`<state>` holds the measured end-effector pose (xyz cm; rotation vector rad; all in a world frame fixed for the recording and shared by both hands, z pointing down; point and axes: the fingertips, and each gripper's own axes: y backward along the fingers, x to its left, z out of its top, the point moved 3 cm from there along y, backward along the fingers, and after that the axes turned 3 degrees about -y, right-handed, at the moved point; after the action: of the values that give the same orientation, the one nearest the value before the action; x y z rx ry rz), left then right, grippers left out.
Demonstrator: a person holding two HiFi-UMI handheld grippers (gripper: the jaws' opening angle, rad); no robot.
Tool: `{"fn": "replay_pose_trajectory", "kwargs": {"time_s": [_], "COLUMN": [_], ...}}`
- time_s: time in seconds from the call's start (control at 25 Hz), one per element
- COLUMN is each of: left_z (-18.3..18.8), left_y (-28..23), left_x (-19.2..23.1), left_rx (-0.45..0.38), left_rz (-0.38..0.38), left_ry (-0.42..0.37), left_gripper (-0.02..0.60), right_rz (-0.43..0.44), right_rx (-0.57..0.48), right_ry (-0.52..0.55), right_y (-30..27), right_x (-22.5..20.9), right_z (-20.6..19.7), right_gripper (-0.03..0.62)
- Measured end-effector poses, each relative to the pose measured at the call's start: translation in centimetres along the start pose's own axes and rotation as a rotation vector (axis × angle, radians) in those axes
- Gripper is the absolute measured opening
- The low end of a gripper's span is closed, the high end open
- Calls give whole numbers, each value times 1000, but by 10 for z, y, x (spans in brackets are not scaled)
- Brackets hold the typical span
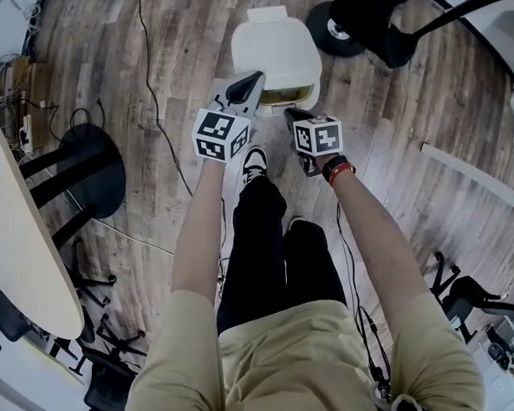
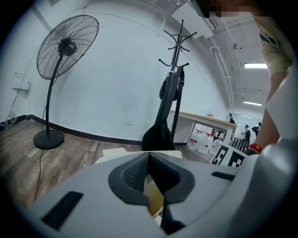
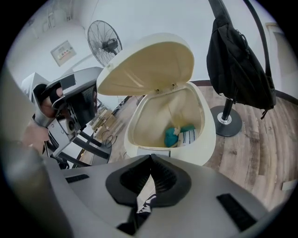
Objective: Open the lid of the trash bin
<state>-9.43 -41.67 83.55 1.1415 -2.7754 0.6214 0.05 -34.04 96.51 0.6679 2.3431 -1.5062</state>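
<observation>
Bin lid up, both tools closed on nothing.
The trash bin [image 3: 186, 139] stands on the floor with its lid [image 3: 149, 65] raised. The left tool [image 2: 148, 160] and right tool [image 3: 150, 162] are shut and empty, so the unsupported lid could drop.

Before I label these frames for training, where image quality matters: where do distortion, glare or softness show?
Head view: evenly lit, sharp, floor planks bowed by the wide lens. Left gripper view: dark round vignette, ceiling light strip blown out. Right gripper view: same fisheye rim; trash bin and raised lid sharp, close jaws soft.
</observation>
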Motion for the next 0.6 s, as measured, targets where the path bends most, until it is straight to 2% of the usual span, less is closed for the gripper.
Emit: {"fn": "replay_pose_trajectory", "kwargs": {"time_s": [0.24,0.4,0.6], "left_z": [16,38,71], "left_y": [4,15,35], "left_x": [0,1,8], "left_rx": [-16,-19,-21], "left_rz": [15,23,42], "left_ry": [-9,-22,-36], "left_gripper": [23,23,23], "right_rz": [-15,-47,-42], "right_rx": [0,34,36], "right_ry": [-36,-60,-75], "right_y": [4,13,31], "right_x": [-1,3,22], "right_z": [5,5,13], "right_gripper": [14,15,15]}}
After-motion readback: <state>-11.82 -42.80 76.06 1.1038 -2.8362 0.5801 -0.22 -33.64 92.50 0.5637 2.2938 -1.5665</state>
